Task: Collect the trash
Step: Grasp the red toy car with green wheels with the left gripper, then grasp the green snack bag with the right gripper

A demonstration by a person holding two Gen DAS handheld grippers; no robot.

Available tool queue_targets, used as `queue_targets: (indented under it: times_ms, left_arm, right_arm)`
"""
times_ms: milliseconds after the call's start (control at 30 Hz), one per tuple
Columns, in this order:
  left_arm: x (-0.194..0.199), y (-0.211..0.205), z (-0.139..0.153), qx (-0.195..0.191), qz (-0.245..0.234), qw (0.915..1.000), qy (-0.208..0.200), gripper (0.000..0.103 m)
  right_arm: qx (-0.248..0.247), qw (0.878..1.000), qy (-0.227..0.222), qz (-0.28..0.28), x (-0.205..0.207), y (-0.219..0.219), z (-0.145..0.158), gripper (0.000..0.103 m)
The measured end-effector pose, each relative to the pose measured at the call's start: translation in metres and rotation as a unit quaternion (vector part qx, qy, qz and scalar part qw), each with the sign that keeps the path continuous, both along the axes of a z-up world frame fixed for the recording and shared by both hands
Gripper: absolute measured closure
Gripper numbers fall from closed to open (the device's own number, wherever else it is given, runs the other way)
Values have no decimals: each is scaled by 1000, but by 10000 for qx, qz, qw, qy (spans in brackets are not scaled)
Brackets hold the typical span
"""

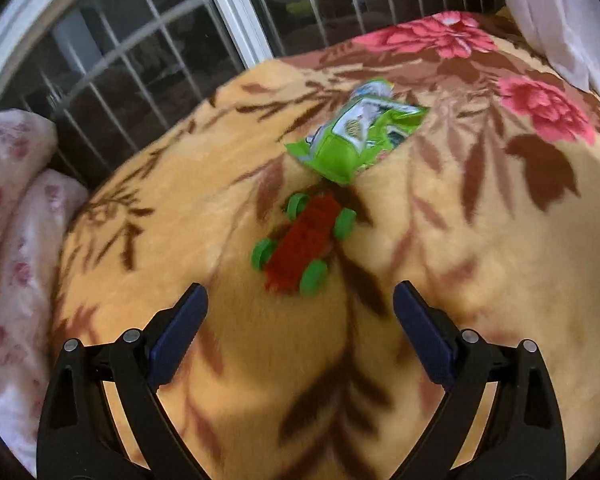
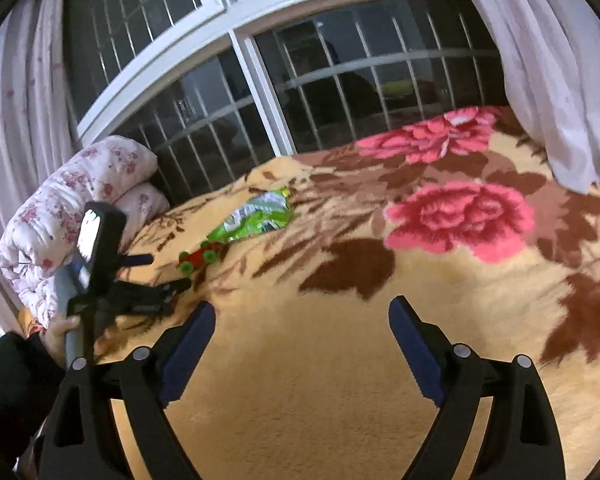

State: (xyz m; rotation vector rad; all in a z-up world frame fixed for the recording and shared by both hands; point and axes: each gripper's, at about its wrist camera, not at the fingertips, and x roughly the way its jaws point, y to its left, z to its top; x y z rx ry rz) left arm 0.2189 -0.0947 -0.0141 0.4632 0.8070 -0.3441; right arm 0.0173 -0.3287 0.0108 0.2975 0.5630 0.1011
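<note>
A: Where's the trash? I make it the green snack wrapper (image 1: pixel 360 136), lying flat on the floral blanket (image 1: pixel 480 264).

B: Yes. From the left gripper (image 1: pixel 300 300) it lies straight ahead and a touch to the right, its long axis slanting from near-left to far-right. Between the wrapper and the fingertips sits a red toy car with green wheels (image 1: pixel 300 244), its far end close to the wrapper's near corner; I can't tell whether they touch.

A: And that gripper?

B: Jaws spread wide, nothing between them, hovering over the blanket just short of the toy.

A: The right gripper (image 2: pixel 302 312)?

B: Also wide and empty. For it the wrapper (image 2: pixel 256 216) is well ahead and off to the left, beyond the left tool's own fingers (image 2: pixel 140 259).

A: So the left is nearer.

B: I'd judge so. It must reach past the toy, and closing across the wrapper's short width looks easiest. Beyond lie a folded quilt (image 1: pixel 16 216) to the left and the barred window (image 1: pixel 148 64) behind.
</note>
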Motion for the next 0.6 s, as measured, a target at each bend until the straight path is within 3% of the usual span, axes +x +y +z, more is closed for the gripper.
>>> queue_targets:
  times_ms: [167,200,233,267,300,333,433,600]
  left_arm:
    - [37,2,-11,-520,128,9983,247,14]
    - [41,1,-12,-605,110,9977,293,31]
    - [45,0,-16,-694,31,9966,449,41]
    - [46,-2,-16,-754,13,9961,459,44]
    - [44,-2,-15,-841,-59,9955,439,61]
    - [41,-3,-15,-874,-108,9951,441,65]
    - [31,-2,-11,-870,-4,9954,401,66]
    - [-1,11,7,-1373,264,9888,516,66]
  right_arm:
    - [-109,9998,-38,139,6,9,-3,16]
    - [-180,9997,-53,154,6,12,-3,15]
    - [-257,9995,-71,196,6,17,-4,15]
    - [-310,9992,-65,231,7,20,-4,15]
    - [-363,9990,-49,272,8,24,-5,15]
    - [-439,9985,-40,333,8,30,-6,15]
    - [-681,9970,-84,369,8,39,-7,15]
    - [-801,9962,-94,325,6,43,-9,15]
